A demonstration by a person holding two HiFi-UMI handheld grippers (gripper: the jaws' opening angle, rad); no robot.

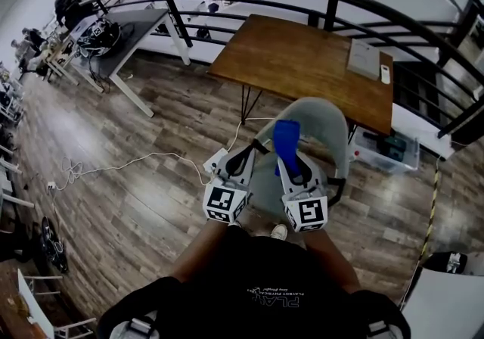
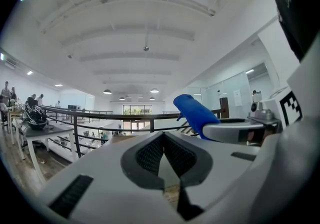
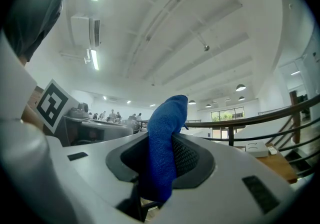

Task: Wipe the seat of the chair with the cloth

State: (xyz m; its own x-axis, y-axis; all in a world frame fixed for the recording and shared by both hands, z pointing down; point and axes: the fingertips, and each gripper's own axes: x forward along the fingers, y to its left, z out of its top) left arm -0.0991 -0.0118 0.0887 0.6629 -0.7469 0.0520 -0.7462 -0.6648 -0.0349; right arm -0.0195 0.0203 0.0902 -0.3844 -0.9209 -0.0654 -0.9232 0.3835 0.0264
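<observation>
Blue cloth (image 3: 167, 128) bunched upright, pinched in right gripper (image 3: 161, 160).

From the head we look steeply down over our own torso (image 1: 257, 277) at the left gripper (image 1: 243, 154), the right gripper (image 1: 293, 167), the chair (image 1: 325, 122) and the wooden table (image 1: 295, 57) close below. Our 2 gripper views ride just behind their jaws, tilted up toward the ceiling (image 2: 145, 18) and the black railing (image 2: 100, 114). All 3 views share the blue cloth (image 1: 286, 141) and that railing; each gripper view catches the other gripper at its edge.
</observation>
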